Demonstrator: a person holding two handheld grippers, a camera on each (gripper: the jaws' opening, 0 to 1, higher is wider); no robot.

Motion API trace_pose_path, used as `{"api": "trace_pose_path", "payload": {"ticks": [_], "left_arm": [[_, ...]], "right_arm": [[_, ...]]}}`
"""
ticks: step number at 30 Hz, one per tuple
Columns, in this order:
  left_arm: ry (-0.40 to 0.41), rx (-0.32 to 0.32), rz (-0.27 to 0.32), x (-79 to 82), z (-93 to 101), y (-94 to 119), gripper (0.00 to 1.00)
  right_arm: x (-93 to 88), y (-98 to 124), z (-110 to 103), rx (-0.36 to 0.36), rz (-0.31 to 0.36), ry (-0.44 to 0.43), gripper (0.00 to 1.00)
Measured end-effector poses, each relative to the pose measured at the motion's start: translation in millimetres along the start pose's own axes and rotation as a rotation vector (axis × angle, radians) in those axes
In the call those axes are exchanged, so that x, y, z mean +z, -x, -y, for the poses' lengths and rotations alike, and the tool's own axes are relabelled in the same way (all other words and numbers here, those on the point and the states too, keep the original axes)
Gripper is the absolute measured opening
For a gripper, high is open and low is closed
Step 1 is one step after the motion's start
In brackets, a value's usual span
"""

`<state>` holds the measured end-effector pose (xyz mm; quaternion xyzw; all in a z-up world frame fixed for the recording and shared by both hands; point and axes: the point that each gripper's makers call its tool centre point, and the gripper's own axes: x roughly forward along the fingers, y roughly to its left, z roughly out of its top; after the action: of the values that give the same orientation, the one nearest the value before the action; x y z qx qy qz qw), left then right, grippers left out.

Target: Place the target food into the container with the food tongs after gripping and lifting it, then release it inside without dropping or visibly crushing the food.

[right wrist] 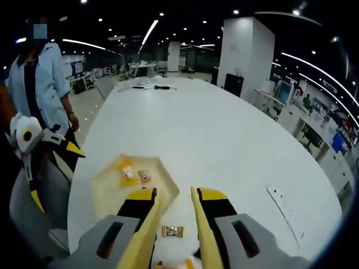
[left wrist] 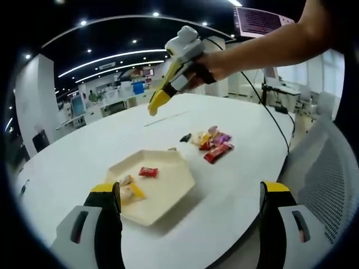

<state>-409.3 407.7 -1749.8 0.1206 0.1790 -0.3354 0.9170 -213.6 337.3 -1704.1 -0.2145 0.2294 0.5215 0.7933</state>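
Left gripper view: left gripper (left wrist: 190,210) at 6 o'clock, jaws spread wide, nothing between them, held above the white desk (left wrist: 84,151). Cream hexagonal tray (left wrist: 168,193) just beyond the left jaw, lying flat on the desk. In the tray, a red-wrapped candy (left wrist: 148,172) near the middle and two pale yellow ones (left wrist: 130,189) toward 8 o'clock, close by the left jaw's tip. At 2 o'clock from the tray, apart from it, a loose pile of candies (left wrist: 213,144) on the desk — red, purple and yellowish wrappers — with a small dark piece (left wrist: 185,137) just beside the pile. At 12 o'clock, right gripper (left wrist: 152,106) held in a hand (left wrist: 210,67), pointing down toward the desk, yellow tips close together; cannot tell whether anything is between them. Thin white stick (left wrist: 166,117) lying on the desk below that gripper. Mesh chair (left wrist: 331,174) at 3 o'clock.

Right gripper view: right gripper (right wrist: 175,216) at 6 o'clock, jaws narrowly parted, gripping nothing. A gold-wrapped candy (right wrist: 172,231) lying on the desk (right wrist: 213,140) in the gap between the jaws, touching neither as far as can be told. Tray (right wrist: 104,188) at 10 o'clock from the jaws, holding a few candies (right wrist: 134,176). Left gripper (right wrist: 50,168) at 9 o'clock, jaws spread. Person (right wrist: 42,84) in a light blue shirt standing at 10 o'clock beside the desk. White flat strip (right wrist: 286,204) on the desk at 4 o'clock.
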Motion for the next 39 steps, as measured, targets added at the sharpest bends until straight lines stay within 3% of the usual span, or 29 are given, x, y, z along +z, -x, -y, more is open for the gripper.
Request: {"api": "trace_pose_path", "payload": {"ticks": [9,16,39], "left_arm": [[0.008,-0.005,-0.014,-3.0,0.5,-1,0.99],[0.006,-0.011,-0.021,-4.1,2.2,-1,0.99],[0.025,-0.012,-0.033,-6.5,1.3,-2,0.99]], "right_arm": [[-20.5,7,6,-0.010,0.002,-0.014,0.27],[-25.2,5,6,-0.008,0.034,-0.036,0.26],[-79.6,-34,-8,-0.009,0.010,-0.129,0.27]]}}
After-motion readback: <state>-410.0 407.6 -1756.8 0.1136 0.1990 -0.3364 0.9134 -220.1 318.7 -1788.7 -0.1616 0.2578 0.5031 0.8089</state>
